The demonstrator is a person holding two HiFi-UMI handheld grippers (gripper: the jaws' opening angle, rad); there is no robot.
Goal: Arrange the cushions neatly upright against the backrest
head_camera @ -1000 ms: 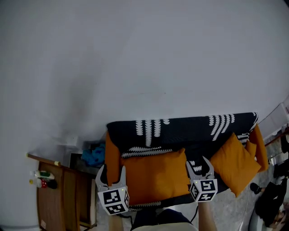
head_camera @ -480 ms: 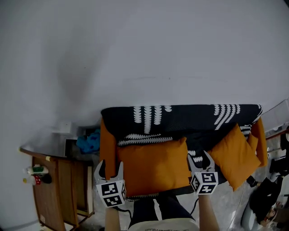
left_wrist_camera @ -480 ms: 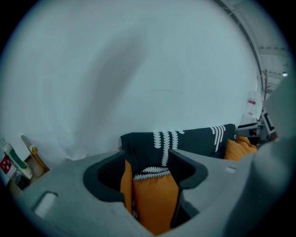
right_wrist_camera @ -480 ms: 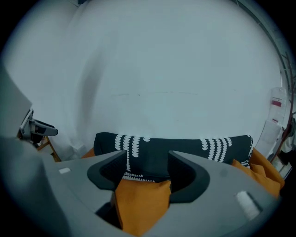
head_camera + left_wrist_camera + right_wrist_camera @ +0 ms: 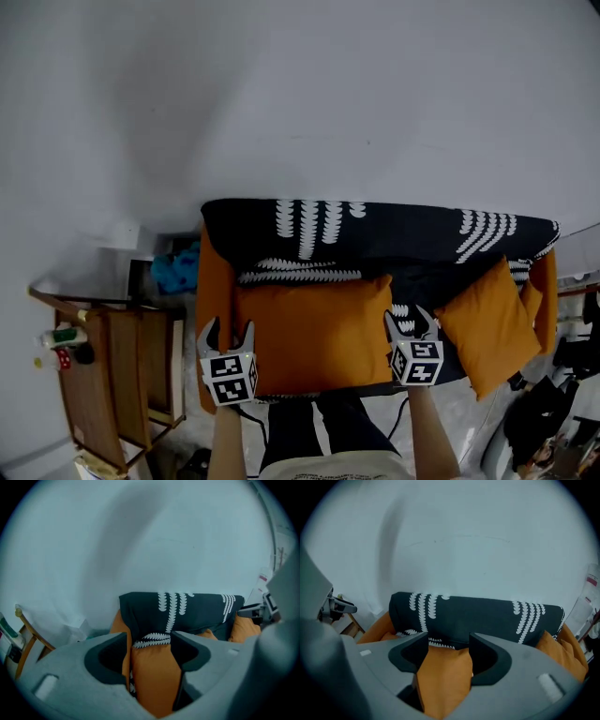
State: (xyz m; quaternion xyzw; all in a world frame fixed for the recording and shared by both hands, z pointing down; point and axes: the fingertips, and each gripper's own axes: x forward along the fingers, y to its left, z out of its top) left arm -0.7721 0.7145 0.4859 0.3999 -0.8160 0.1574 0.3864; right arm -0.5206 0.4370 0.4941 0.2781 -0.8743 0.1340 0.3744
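Cushion arranging on an orange sofa (image 5: 214, 309), seen from above. A large orange cushion (image 5: 314, 333) is held across the middle of the seat, its upper edge close under the backrest (image 5: 246, 246), which is draped with a dark throw (image 5: 412, 246) printed with rows of white leaves. The cushion's left edge is pinched between the jaws of the left gripper (image 5: 228, 328), and its right edge is pinched by the right gripper (image 5: 411, 319). In each gripper view orange fabric fills the gap between jaws set fairly wide, and nothing else is gripped. Whether the cushion is already resting against the backrest or is tipped forward from it cannot be told from this angle.

A second orange cushion (image 5: 487, 323) is seen towards the right end of the seat, turned on its corner like a diamond and leaning crookedly, well apart from both grippers. Beyond the sofa's left arm a wooden side table (image 5: 112, 375) is placed by the white wall.

The task is judged to be between an early and a middle stage. The large cushion is in hand but not yet released in place, so it is left to be set square against the backrest and let go. The tilted cushion on the right is left to be straightened and stood upright beside it
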